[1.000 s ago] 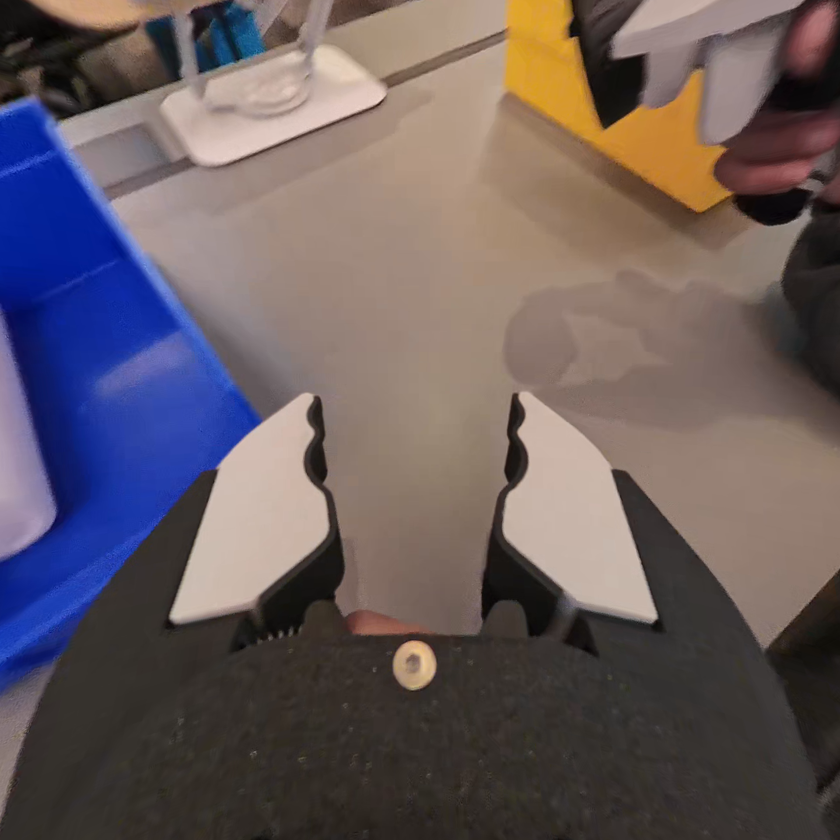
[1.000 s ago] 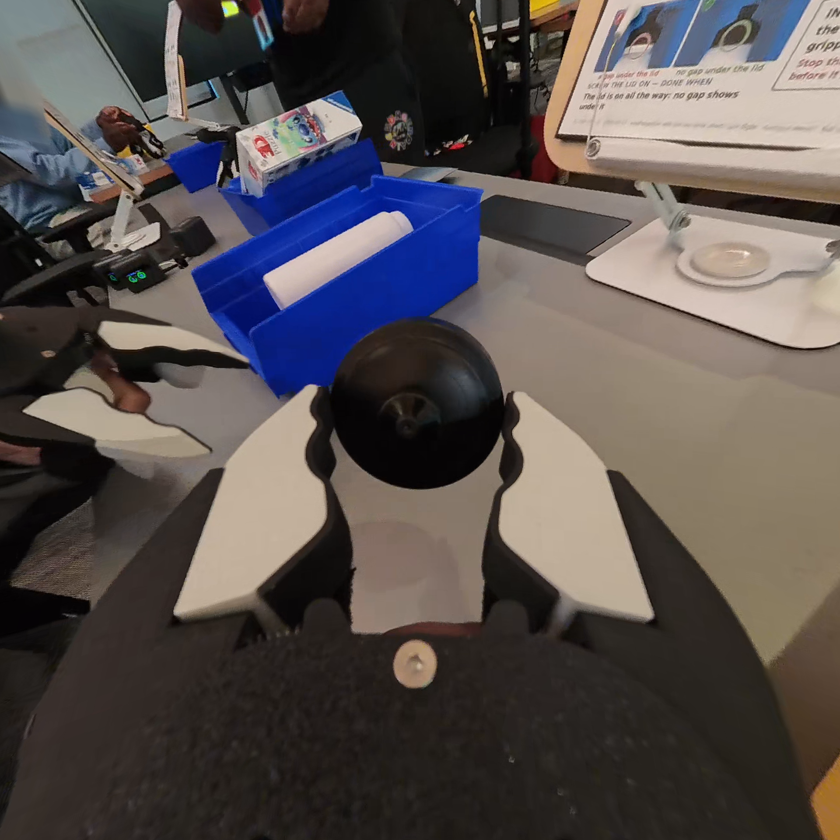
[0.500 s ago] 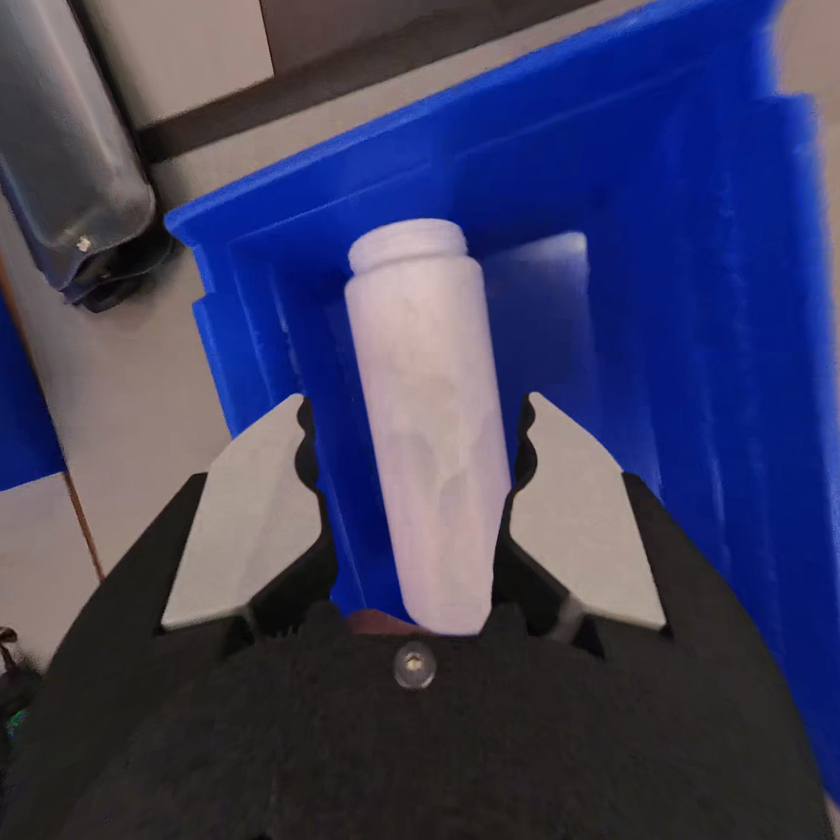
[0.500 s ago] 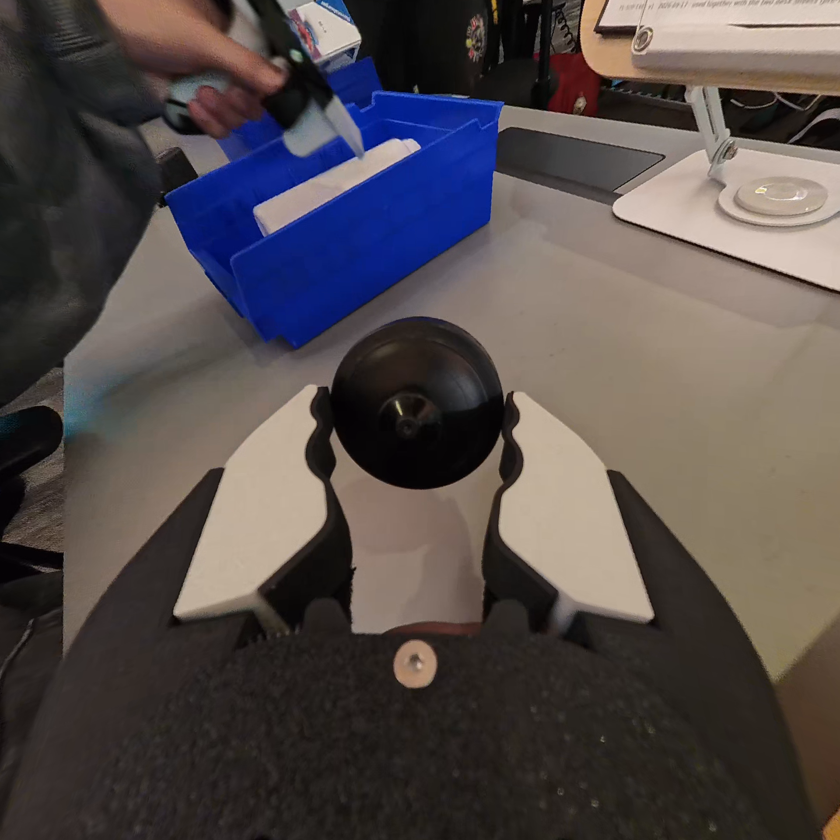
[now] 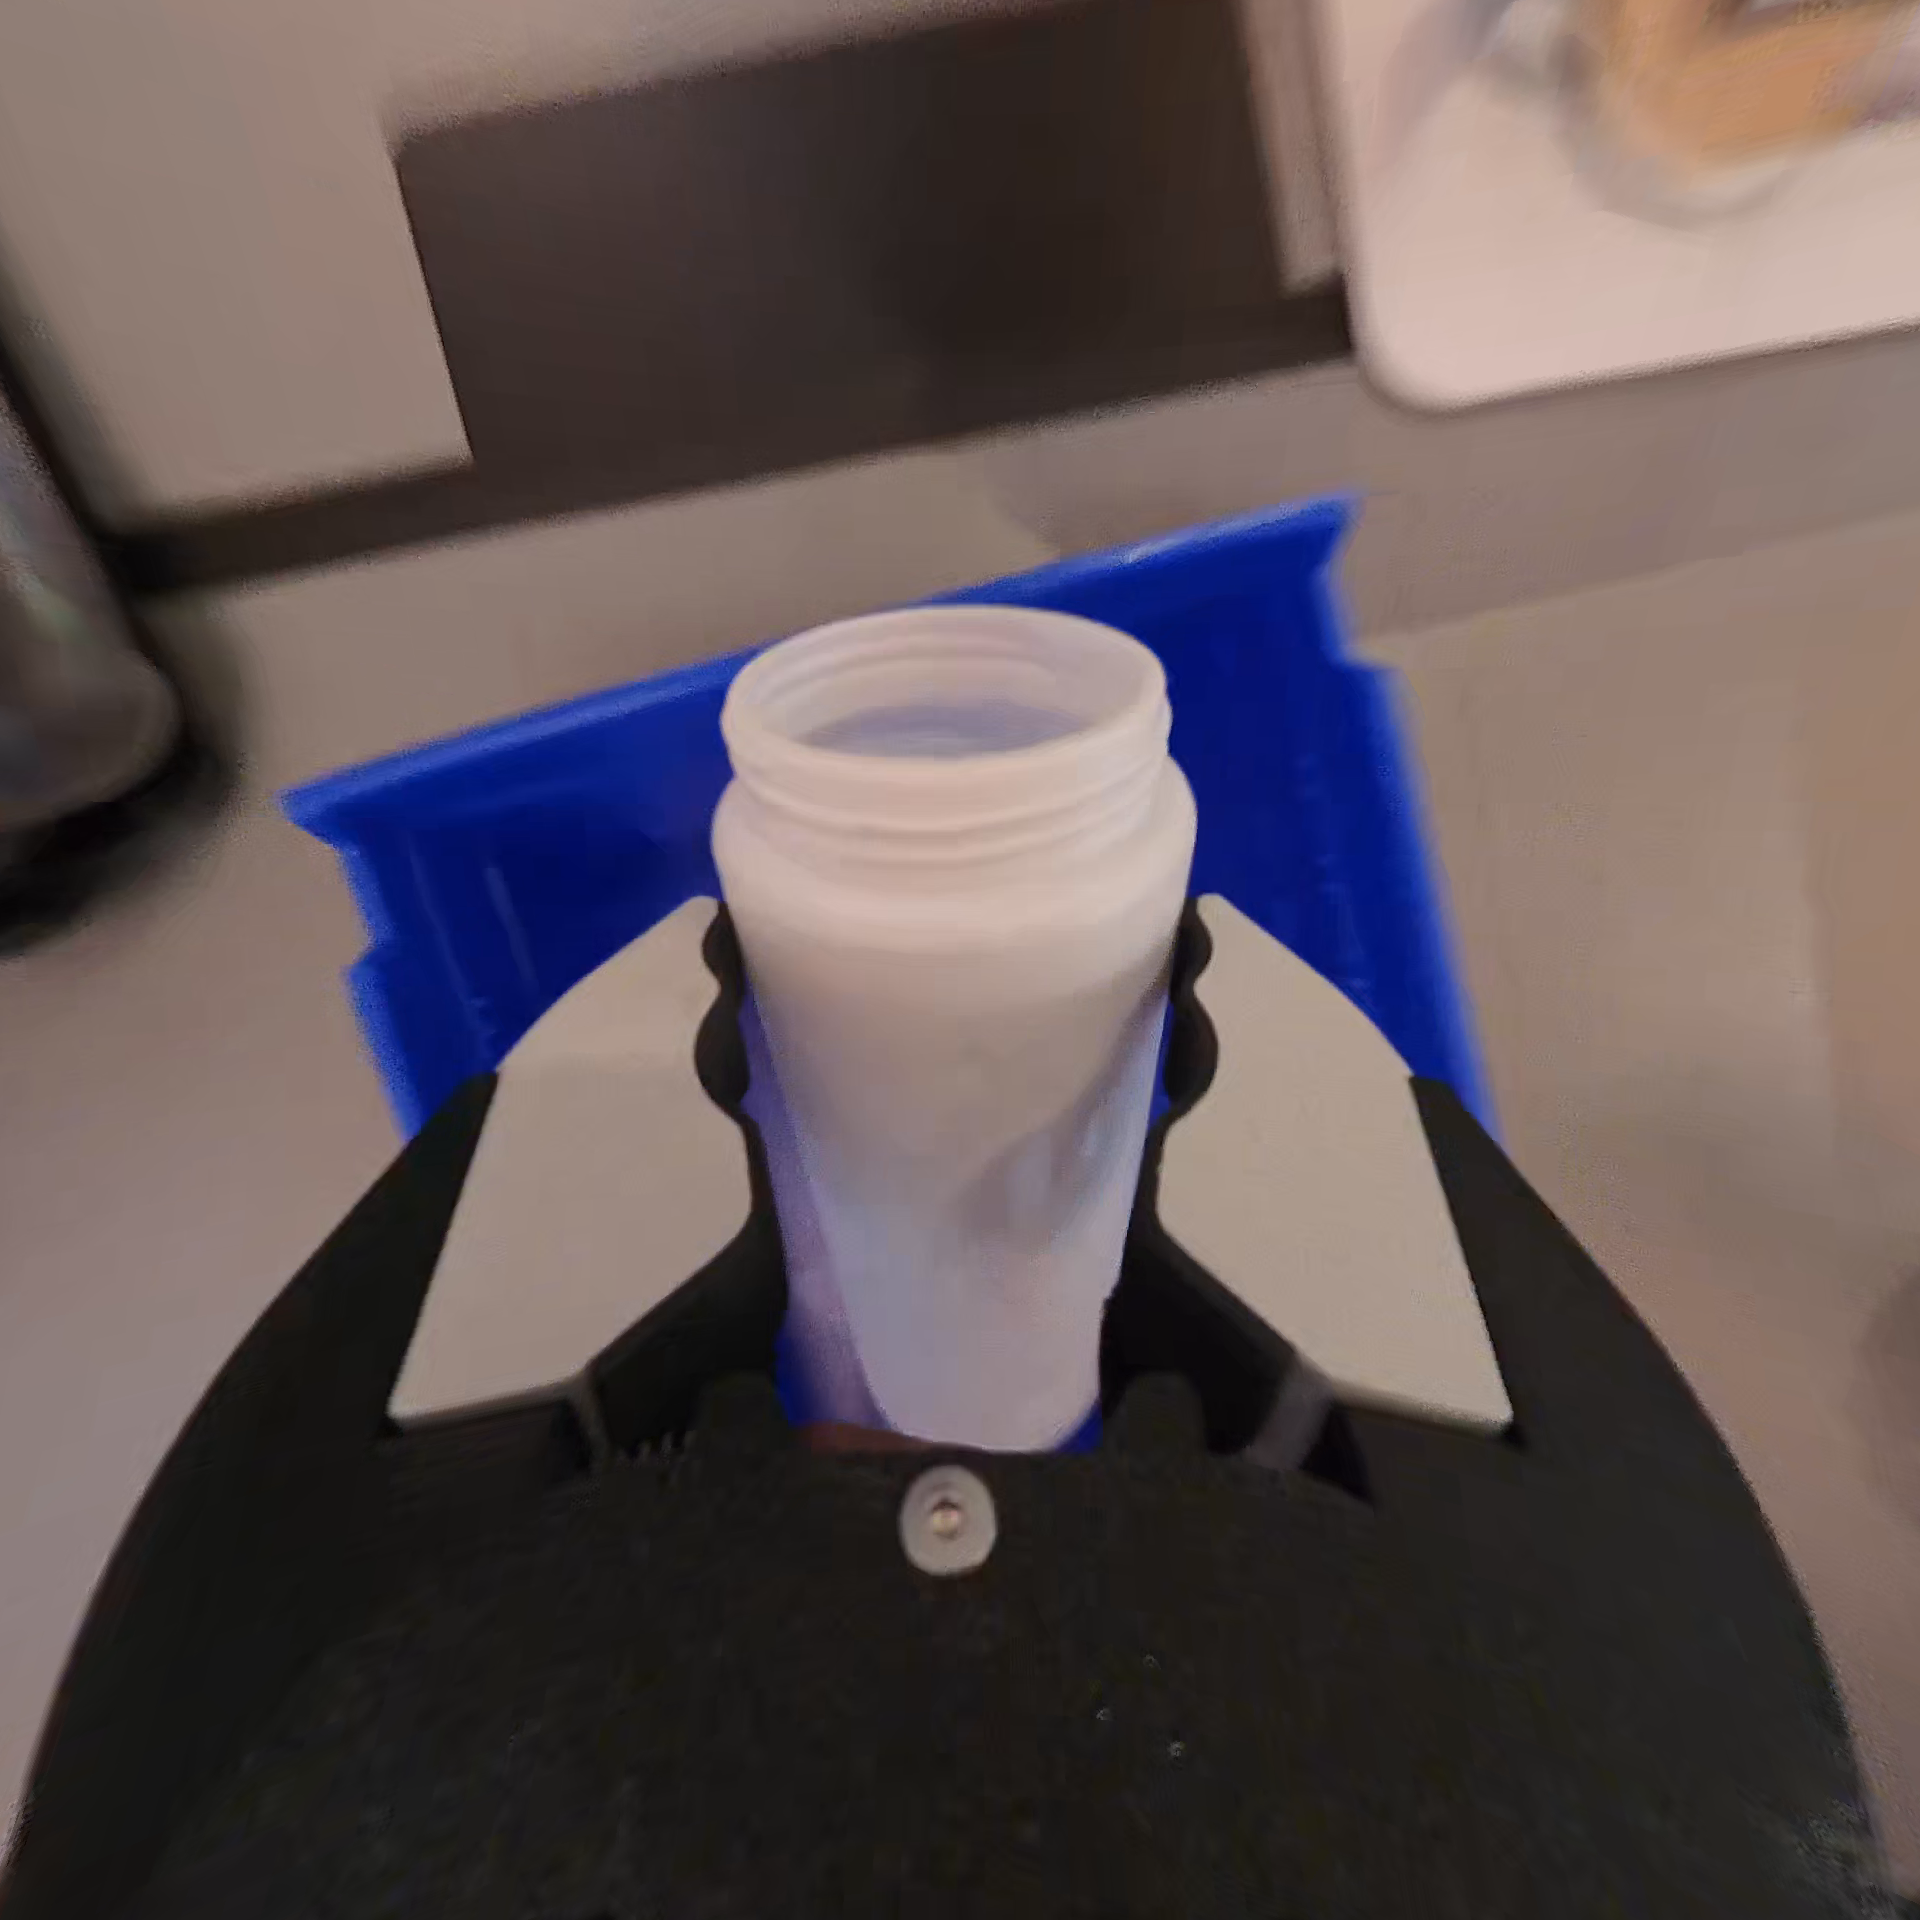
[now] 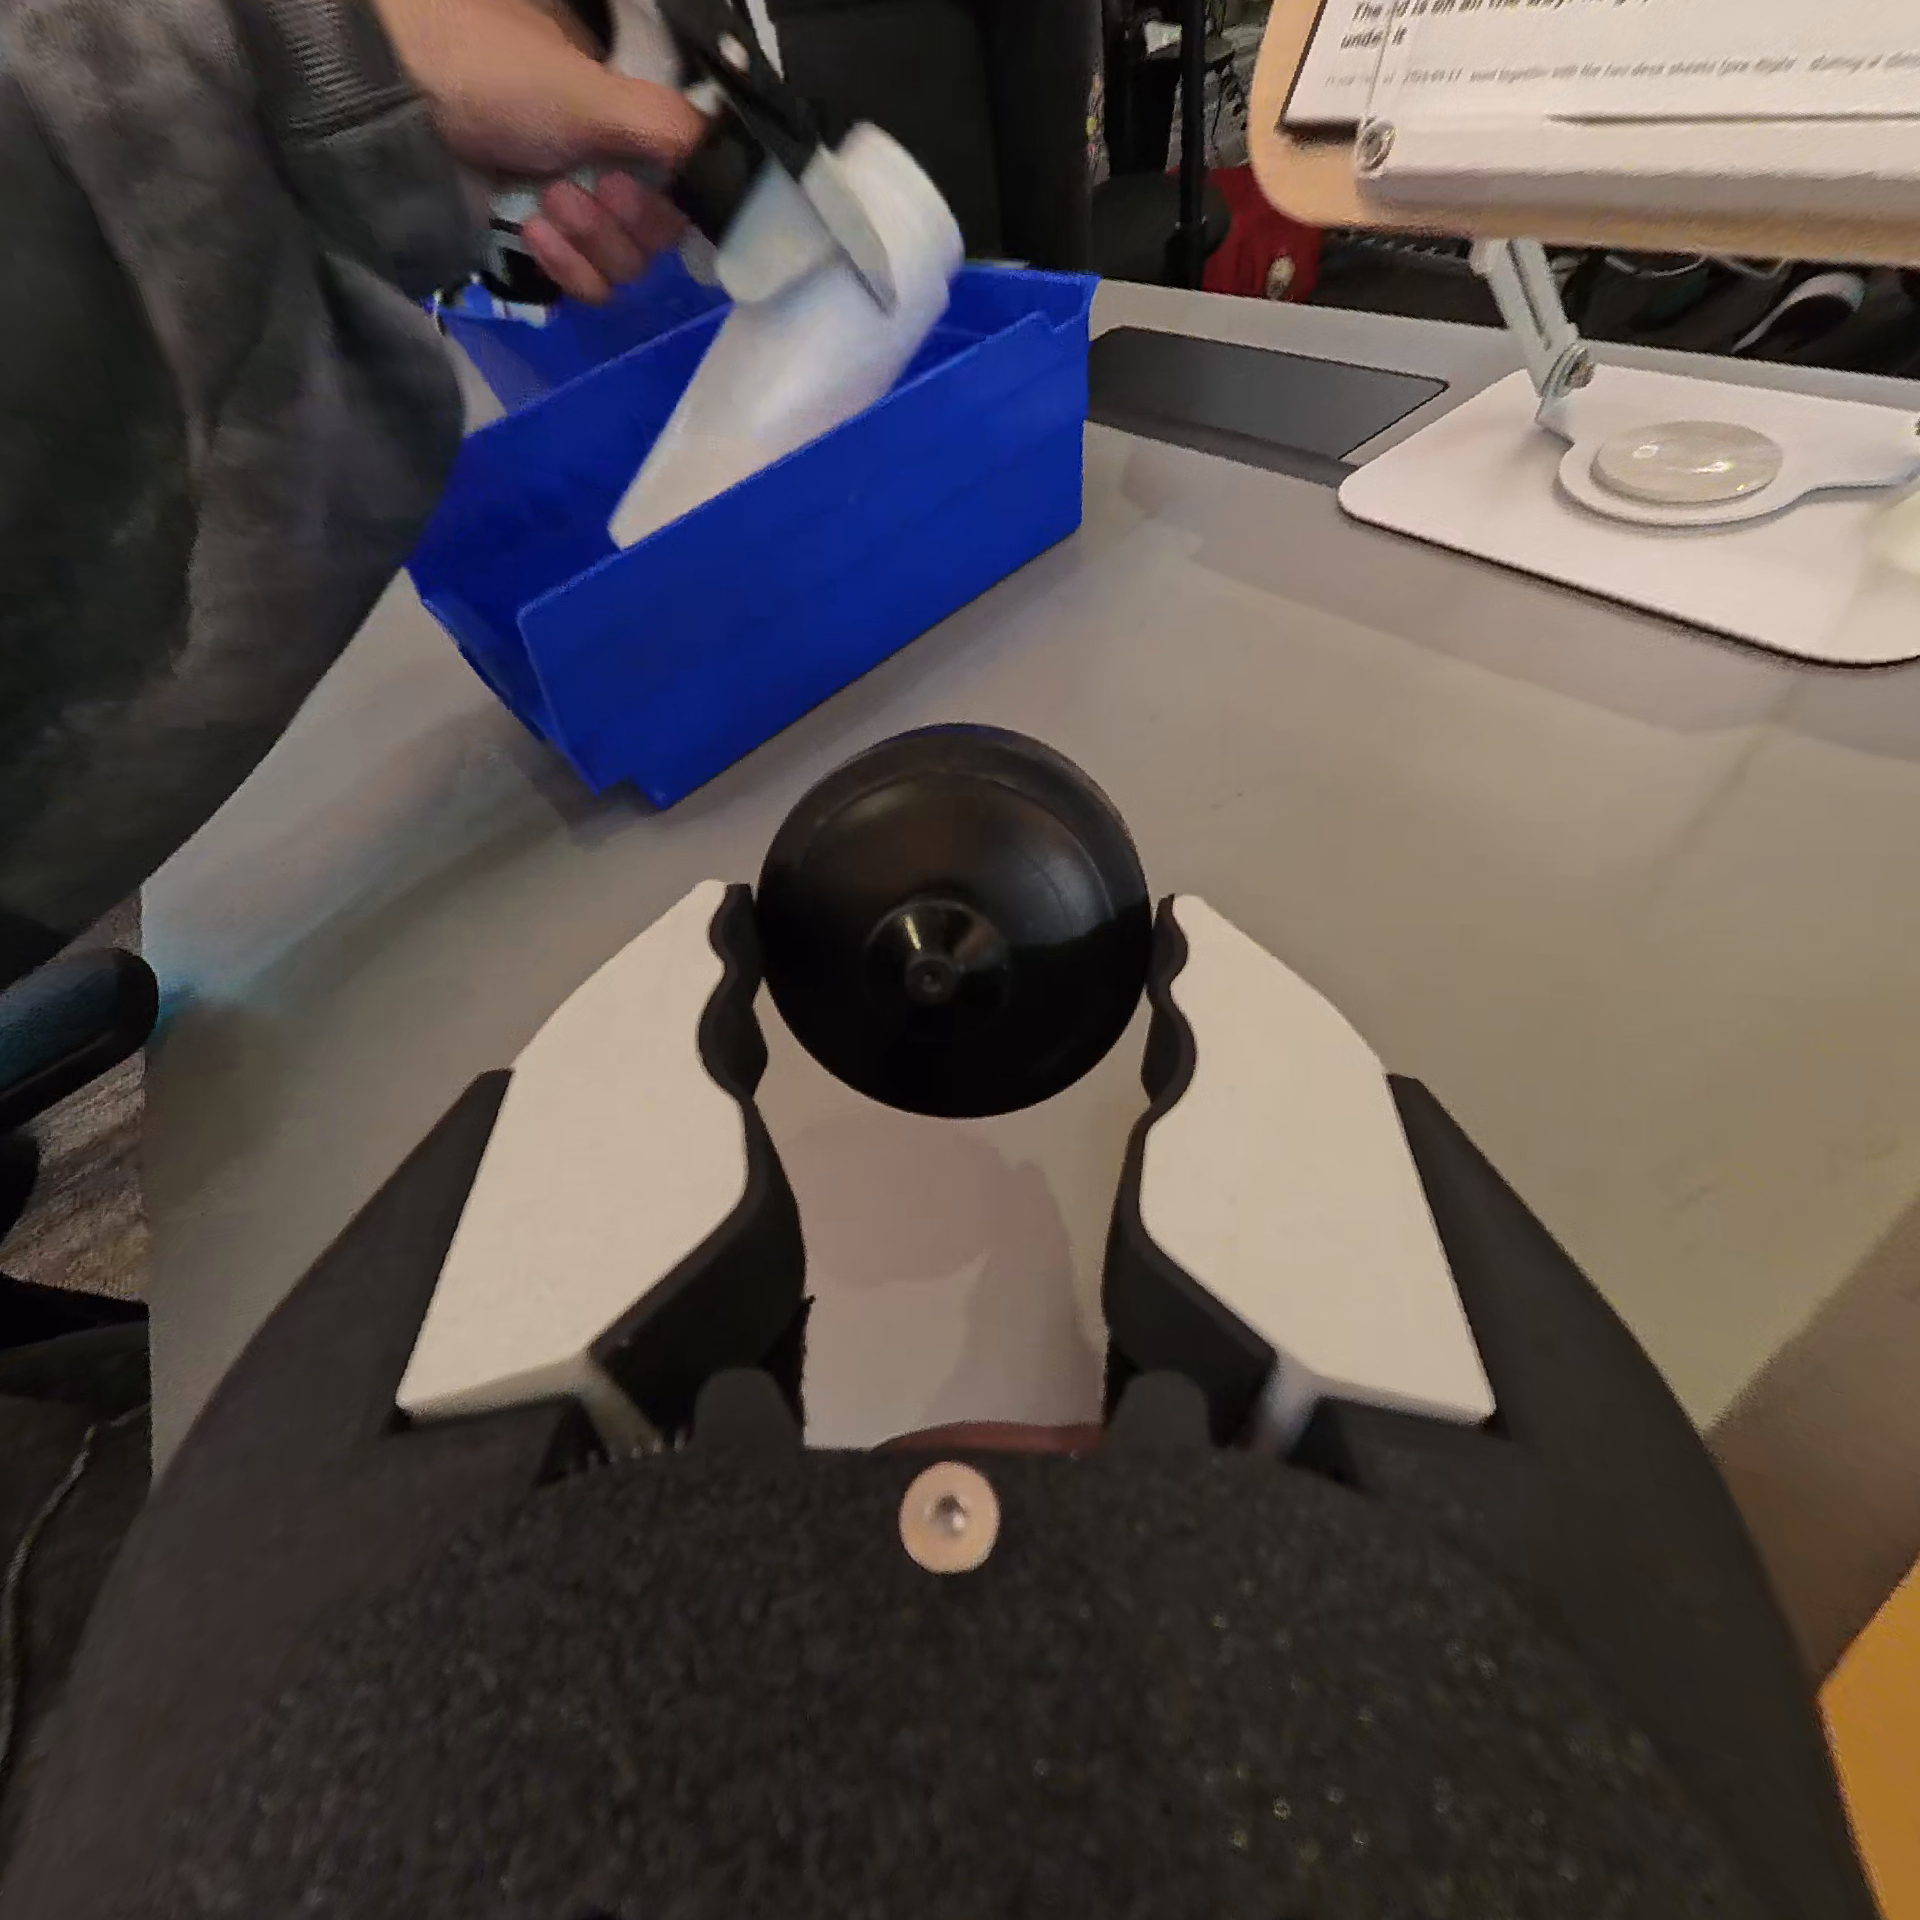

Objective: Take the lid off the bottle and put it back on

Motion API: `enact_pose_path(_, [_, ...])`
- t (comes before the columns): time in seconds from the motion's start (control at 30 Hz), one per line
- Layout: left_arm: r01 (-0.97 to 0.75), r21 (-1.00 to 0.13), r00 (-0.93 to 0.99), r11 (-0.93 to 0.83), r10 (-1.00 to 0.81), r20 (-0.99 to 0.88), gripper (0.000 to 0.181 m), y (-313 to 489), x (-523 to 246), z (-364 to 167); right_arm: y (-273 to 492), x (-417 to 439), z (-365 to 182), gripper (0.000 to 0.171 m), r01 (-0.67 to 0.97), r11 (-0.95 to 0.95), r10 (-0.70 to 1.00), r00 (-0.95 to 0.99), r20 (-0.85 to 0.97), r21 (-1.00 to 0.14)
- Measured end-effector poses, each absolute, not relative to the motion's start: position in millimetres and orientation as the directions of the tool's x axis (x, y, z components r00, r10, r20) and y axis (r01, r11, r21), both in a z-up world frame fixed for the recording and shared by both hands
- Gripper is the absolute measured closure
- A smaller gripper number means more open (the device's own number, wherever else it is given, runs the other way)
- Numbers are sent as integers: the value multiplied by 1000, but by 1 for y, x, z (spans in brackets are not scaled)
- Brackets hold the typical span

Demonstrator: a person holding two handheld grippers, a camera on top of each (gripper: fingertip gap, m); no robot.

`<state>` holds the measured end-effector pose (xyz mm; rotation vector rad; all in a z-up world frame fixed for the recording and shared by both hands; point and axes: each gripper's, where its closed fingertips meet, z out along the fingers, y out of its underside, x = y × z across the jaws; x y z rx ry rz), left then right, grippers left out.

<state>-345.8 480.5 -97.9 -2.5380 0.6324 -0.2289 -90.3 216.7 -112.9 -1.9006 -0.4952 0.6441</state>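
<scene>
your left gripper (image 5: 951, 1013) clamps the white bottle (image 5: 951, 935) just below its bare threads, mouth toward 12 o'clock over the blue bin (image 5: 1382, 810). your right gripper (image 6: 951, 997) pinches the black lid (image 6: 951, 920), likely ready for screwing back on.

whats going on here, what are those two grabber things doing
A person is working a handheld gripper in each hand. The left gripper is shut on a white bottle with its threaded mouth open, held tilted over a blue bin on the grey table. The right gripper is shut on the black lid, held above the table, apart from the bottle. So the lid is off and not yet put back on.
</scene>
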Motion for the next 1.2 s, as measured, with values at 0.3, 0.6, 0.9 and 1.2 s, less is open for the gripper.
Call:
enact_pose_path(0.3, [-184, -976, 671, -119, -741, -36, 104, 368, -229, 96, 219, -57, -51, 100, -1, -275, 574, 802, -165, -962])
enact_pose_path(0.6, [-258, -963, 535, -85, -842, -69, 104, 354, -90, 2, 208, -5, -8, 100, -11, -198, 500, 859, -111, -980])
enact_pose_path(0.9, [-320, -931, 541, -174, -840, -29, 105, 348, -86, -66, 209, 16, -17, 100, -12, -241, 468, 875, -127, -970])
enact_pose_path(1.2, [-286, -945, 573, -157, -819, -38, 104, 344, -94, -69, 220, -4, -23, 100, 118, -342, 538, 838, -91, -932])
